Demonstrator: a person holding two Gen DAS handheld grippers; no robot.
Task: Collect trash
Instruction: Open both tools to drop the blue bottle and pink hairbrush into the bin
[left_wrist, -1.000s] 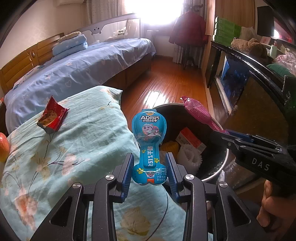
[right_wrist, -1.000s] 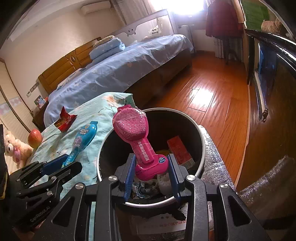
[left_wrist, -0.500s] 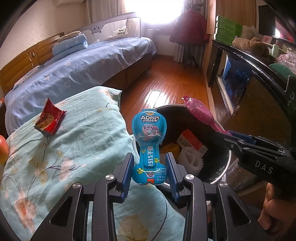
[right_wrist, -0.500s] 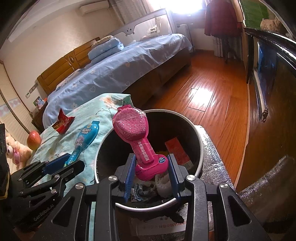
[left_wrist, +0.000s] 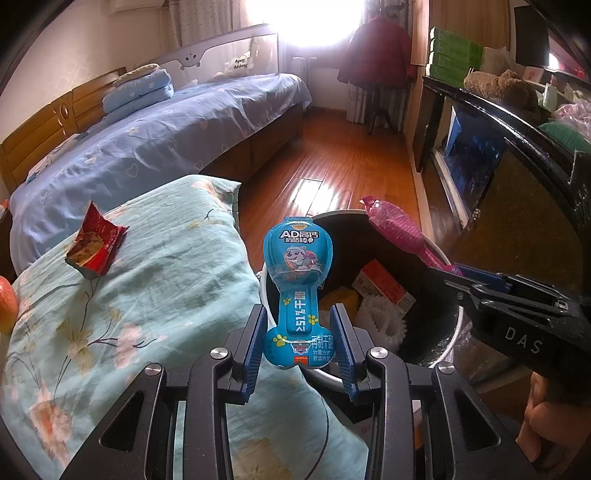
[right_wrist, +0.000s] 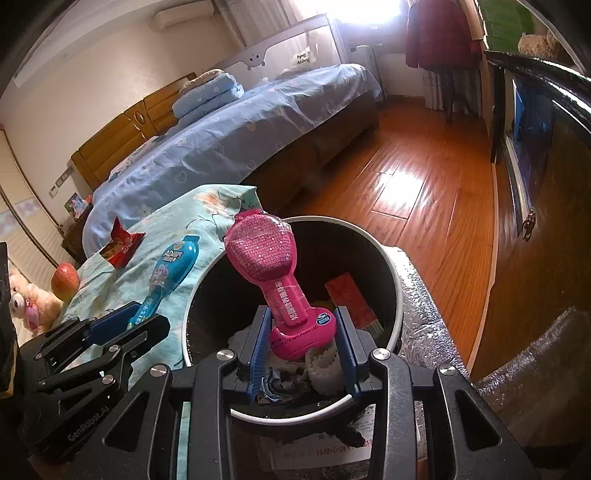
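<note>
The right gripper (right_wrist: 301, 345), clamped on the pink wrapper (right_wrist: 275, 271), stood directly over the bin (right_wrist: 391, 273) mouth, whereas the left gripper (left_wrist: 299, 345) (gripping the blue wrapper (left_wrist: 297, 280), long axis upright) hung just outside the bin's rim.

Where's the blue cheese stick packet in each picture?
Left wrist view: the blue cheese stick packet stands upright at centre, clamped in the left hand-held gripper.
Right wrist view: left of centre, slanting up from that same gripper over the floral quilt.
Shared landmark: the round trash bin, right of the packet in both views.
</note>
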